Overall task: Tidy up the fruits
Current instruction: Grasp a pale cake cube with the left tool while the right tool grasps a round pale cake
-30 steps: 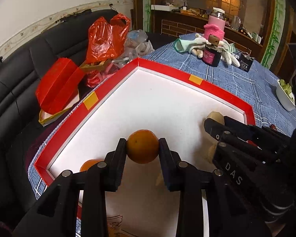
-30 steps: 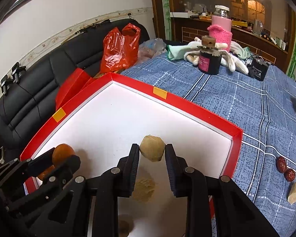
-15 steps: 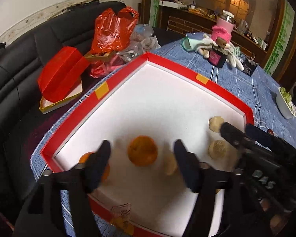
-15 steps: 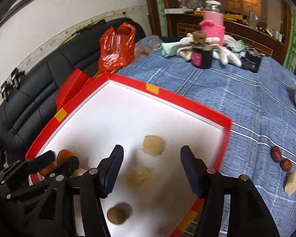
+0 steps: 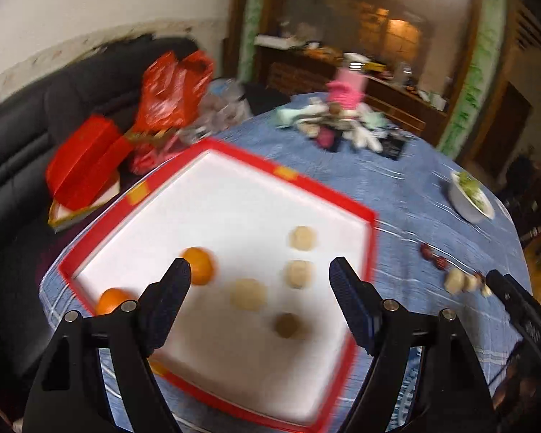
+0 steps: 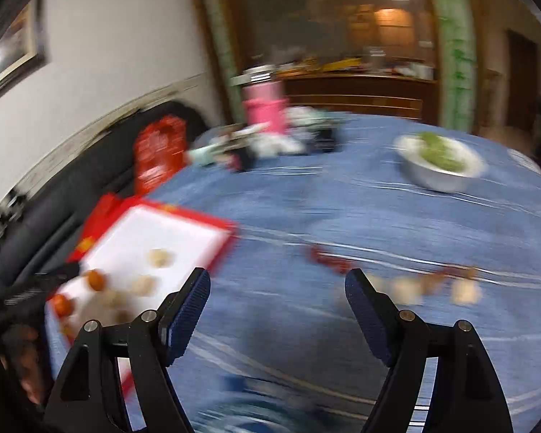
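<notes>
A red-rimmed white tray (image 5: pixel 321 193) lies on the blue checked tablecloth. In it are two oranges (image 5: pixel 198 270) (image 5: pixel 111 300), three pale round fruits (image 5: pixel 302 238) and a brown one (image 5: pixel 286 324). My left gripper (image 5: pixel 259 299) is open and empty, raised above the tray. My right gripper (image 6: pixel 277 310) is open and empty above the bare cloth right of the tray (image 6: pixel 212 222). Loose red dates (image 6: pixel 328 261) and pale fruit pieces (image 6: pixel 407 290) lie on the cloth ahead of it, blurred; they also show in the left wrist view (image 5: pixel 454 279).
A white bowl of green food (image 6: pixel 440 160) stands at the far right of the table. A pink bottle, gloves and a dark jar (image 5: pixel 339 115) crowd the far edge. A black sofa with red bags (image 5: pixel 169 93) lies left of the table.
Both grippers opened and let go: the orange and the pale fruit now rest in the tray. Both lifted back, and the right one swung right over the cloth.
</notes>
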`<state>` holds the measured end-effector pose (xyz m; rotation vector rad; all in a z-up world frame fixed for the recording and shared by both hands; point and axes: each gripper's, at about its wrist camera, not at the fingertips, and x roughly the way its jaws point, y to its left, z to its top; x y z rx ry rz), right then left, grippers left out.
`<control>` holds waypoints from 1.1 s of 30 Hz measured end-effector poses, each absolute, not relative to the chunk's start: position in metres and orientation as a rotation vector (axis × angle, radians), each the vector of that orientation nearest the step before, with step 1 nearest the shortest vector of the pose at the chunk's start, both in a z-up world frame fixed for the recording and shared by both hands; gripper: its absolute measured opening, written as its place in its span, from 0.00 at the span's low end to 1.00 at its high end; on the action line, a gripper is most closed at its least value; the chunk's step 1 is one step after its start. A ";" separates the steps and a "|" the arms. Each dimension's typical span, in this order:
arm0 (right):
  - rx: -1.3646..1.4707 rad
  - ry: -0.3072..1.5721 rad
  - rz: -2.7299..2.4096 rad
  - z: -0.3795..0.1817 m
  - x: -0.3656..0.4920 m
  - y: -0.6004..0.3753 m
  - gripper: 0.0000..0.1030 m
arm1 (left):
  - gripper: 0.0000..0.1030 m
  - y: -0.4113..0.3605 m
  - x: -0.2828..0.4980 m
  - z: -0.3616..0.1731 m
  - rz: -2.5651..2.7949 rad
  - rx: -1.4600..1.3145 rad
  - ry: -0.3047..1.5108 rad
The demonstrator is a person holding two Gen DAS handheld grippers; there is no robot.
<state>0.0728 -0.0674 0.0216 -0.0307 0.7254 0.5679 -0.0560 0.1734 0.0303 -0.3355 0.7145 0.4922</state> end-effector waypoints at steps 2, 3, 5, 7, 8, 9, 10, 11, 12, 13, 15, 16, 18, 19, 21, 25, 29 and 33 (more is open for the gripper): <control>-0.002 0.741 0.473 0.013 0.086 -0.107 0.77 | 0.77 0.150 -0.048 0.032 0.434 -0.293 0.709; 0.015 0.763 0.423 0.007 0.093 -0.127 0.77 | 0.77 0.141 -0.045 0.031 0.410 -0.277 0.714; 0.044 0.796 0.348 -0.004 0.105 -0.158 0.77 | 0.77 0.120 -0.036 0.026 0.350 -0.240 0.729; 0.059 0.822 0.290 -0.015 0.114 -0.184 0.77 | 0.77 0.102 -0.028 0.022 0.314 -0.207 0.747; 0.063 0.829 0.280 -0.018 0.116 -0.191 0.77 | 0.77 0.093 -0.023 0.018 0.291 -0.190 0.762; 0.061 0.834 0.272 -0.021 0.119 -0.195 0.77 | 0.77 0.085 -0.019 0.016 0.276 -0.180 0.770; 0.055 0.836 0.269 -0.023 0.123 -0.197 0.77 | 0.77 0.079 -0.016 0.014 0.263 -0.171 0.779; 0.042 0.839 0.271 -0.025 0.126 -0.196 0.76 | 0.77 0.074 -0.014 0.013 0.255 -0.166 0.787; 0.031 0.842 0.276 -0.027 0.129 -0.195 0.75 | 0.77 0.067 -0.011 0.011 0.243 -0.160 0.795; 0.020 0.848 0.280 -0.028 0.134 -0.193 0.72 | 0.77 0.064 -0.009 0.010 0.236 -0.154 0.801; -0.005 0.861 0.280 -0.032 0.144 -0.185 0.67 | 0.77 0.057 -0.009 0.010 0.226 -0.138 0.804; -0.013 0.873 0.281 -0.035 0.151 -0.181 0.64 | 0.77 0.056 -0.007 0.009 0.227 -0.131 0.807; -0.022 0.896 0.279 -0.042 0.160 -0.173 0.56 | 0.77 0.055 -0.005 0.008 0.228 -0.128 0.814; -0.025 0.904 0.275 -0.045 0.164 -0.171 0.52 | 0.77 0.055 -0.004 0.007 0.230 -0.130 0.815; -0.030 0.912 0.263 -0.049 0.170 -0.167 0.52 | 0.77 0.054 -0.001 0.006 0.236 -0.137 0.812; -0.042 0.921 0.254 -0.047 0.171 -0.167 0.26 | 0.77 0.048 0.010 0.003 0.231 -0.135 0.815; -0.015 0.907 0.266 -0.041 0.157 -0.176 0.26 | 0.77 0.032 0.030 -0.002 0.176 -0.129 0.821; 0.058 0.869 0.290 -0.033 0.147 -0.190 0.26 | 0.77 0.006 0.063 -0.017 0.112 -0.079 0.862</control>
